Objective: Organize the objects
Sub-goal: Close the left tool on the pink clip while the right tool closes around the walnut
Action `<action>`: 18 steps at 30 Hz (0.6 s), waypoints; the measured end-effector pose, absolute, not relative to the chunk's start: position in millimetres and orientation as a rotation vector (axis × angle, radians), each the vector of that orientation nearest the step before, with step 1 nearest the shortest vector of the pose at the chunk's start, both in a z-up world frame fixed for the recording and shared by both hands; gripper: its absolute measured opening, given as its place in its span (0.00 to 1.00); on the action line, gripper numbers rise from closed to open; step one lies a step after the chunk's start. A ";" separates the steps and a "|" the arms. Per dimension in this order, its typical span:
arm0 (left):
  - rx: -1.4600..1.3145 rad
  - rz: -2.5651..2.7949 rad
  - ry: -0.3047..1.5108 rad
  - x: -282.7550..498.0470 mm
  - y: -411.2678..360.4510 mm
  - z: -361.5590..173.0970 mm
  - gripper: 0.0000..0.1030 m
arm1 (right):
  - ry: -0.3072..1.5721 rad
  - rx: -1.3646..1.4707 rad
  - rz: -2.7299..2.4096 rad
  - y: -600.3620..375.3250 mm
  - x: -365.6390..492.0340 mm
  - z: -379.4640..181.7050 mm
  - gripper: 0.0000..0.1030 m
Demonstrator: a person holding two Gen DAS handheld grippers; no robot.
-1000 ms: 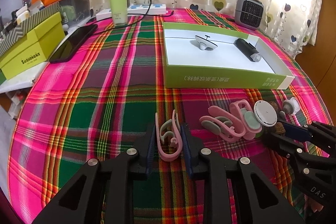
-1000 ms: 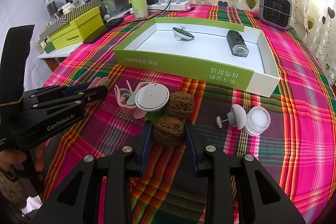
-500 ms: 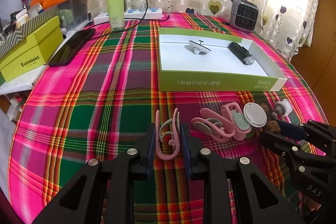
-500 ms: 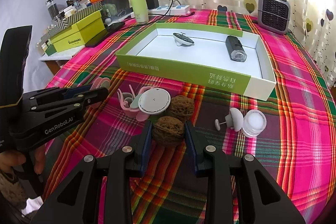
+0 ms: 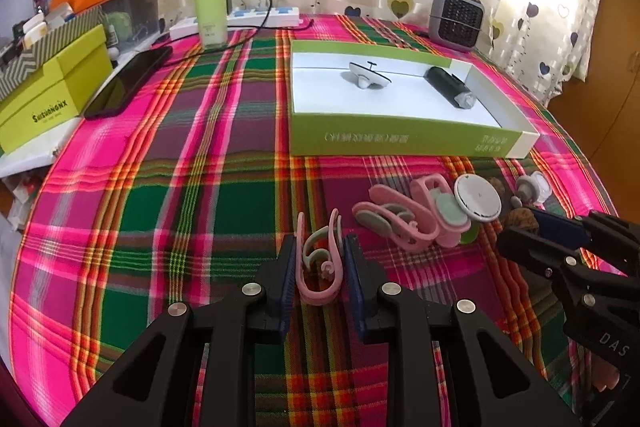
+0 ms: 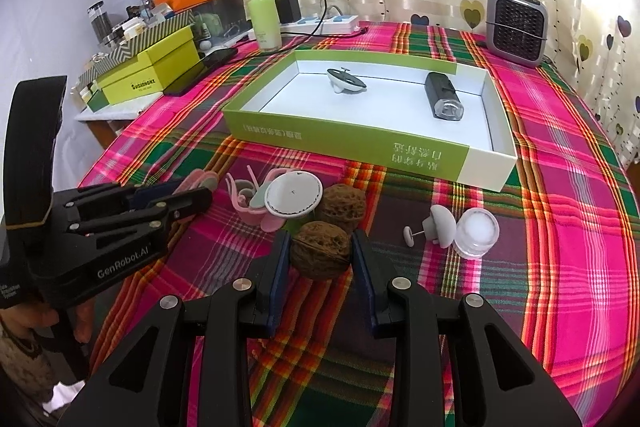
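Observation:
My left gripper (image 5: 320,267) is shut on a pink clip (image 5: 320,267) held just above the plaid tablecloth. My right gripper (image 6: 320,253) is shut on a brown walnut (image 6: 320,249); a second walnut (image 6: 340,203) lies just behind it. The open green and white box (image 6: 348,141) sits further back and holds a small white spinning top (image 6: 346,81) and a black cylinder (image 6: 442,99). Between the grippers lie more pink clips (image 5: 400,223) and a round white disc (image 6: 294,193). In the left wrist view the right gripper (image 5: 532,233) shows at the right edge.
A white push-pin shape (image 6: 438,225) and a clear round lid (image 6: 478,231) lie right of the walnuts. A grey heater (image 6: 516,27), green bottle (image 6: 264,15), power strip (image 6: 320,25), phone (image 5: 128,85) and yellow-green boxes (image 5: 52,95) line the back and left.
The left wrist view has lifted and pulled back a little with the pink clip still gripped. The right gripper with the walnut has stayed put.

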State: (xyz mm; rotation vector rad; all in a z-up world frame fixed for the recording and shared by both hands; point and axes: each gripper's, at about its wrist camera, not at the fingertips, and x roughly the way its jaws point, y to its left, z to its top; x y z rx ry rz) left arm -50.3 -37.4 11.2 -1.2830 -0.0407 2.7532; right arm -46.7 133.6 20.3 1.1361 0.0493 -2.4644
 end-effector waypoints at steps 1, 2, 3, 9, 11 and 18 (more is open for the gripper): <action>-1.282 2.754 -0.035 -49.6 -37.0 11.6 0.21 | 0.050 1.136 -2.464 133.4 -46.5 20.1 0.31; -1.282 2.753 -0.032 -48.2 -36.9 11.8 0.21 | 0.050 1.136 -2.463 133.5 -46.2 20.1 0.31; -1.282 2.749 -0.031 -46.9 -37.0 11.7 0.22 | 0.050 1.135 -2.463 133.4 -46.1 20.3 0.31; -1.288 2.763 -0.009 -42.3 -35.8 11.4 0.23 | 0.044 1.129 -2.465 134.5 -44.6 21.0 0.31; -1.286 2.766 -0.008 -42.2 -35.5 11.5 0.24 | 0.041 1.128 -2.466 134.6 -44.2 21.0 0.31; -1.281 2.780 -0.008 -41.7 -34.9 10.6 0.21 | 0.039 1.121 -2.464 134.6 -43.8 22.6 0.31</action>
